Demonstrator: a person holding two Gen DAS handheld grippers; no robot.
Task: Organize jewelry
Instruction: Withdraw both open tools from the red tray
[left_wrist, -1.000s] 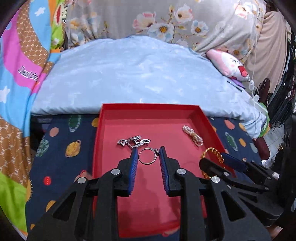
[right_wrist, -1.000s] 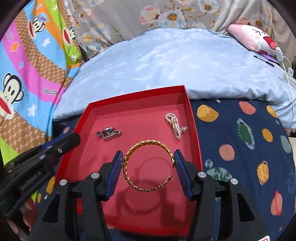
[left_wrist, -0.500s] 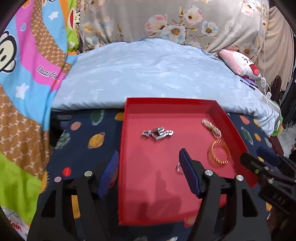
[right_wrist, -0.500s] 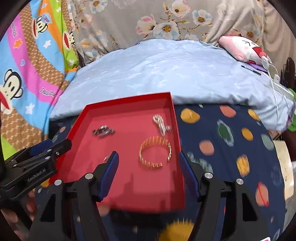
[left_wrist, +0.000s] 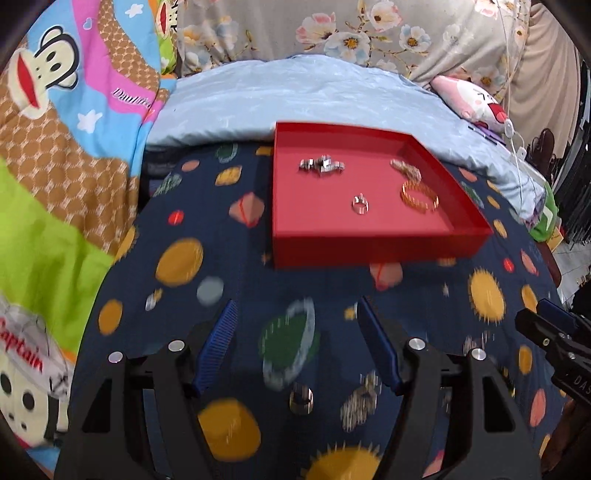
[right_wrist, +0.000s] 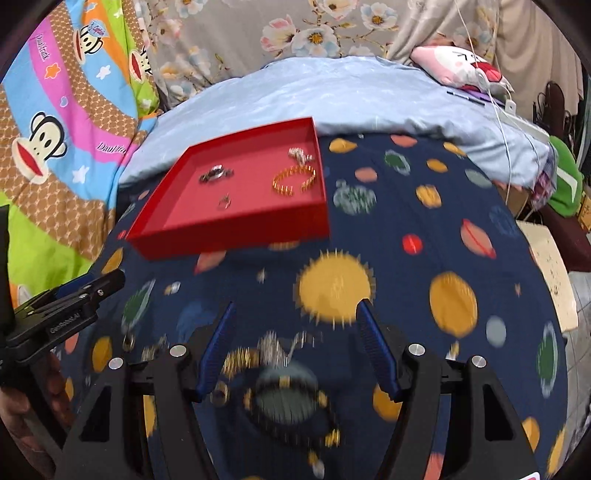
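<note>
A red tray (left_wrist: 376, 243) (right_wrist: 236, 229) lies on the dark planet-print cloth. In it are a silver brooch (left_wrist: 322, 165) (right_wrist: 216, 173), a small silver ring (left_wrist: 359, 204) (right_wrist: 224, 202), a gold bangle (left_wrist: 419, 195) (right_wrist: 294, 180) and a pearl piece (left_wrist: 406, 170) (right_wrist: 300, 155). My left gripper (left_wrist: 297, 325) is open and empty, well short of the tray. Below it a ring (left_wrist: 301, 398) and a blurred trinket (left_wrist: 358, 402) lie on the cloth. My right gripper (right_wrist: 295, 325) is open and empty above several blurred loose pieces (right_wrist: 273, 350).
A light blue quilt (left_wrist: 295, 96) lies behind the tray. A bright cartoon blanket (left_wrist: 66, 129) is on the left. A pink plush toy (right_wrist: 454, 68) sits at the back right. The cloth drops away at the right edge (right_wrist: 554, 295).
Both grippers let go of the ring and the bangle in the tray, opened wide and pulled back toward the near side. Loose jewelry on the cloth has come into view.
</note>
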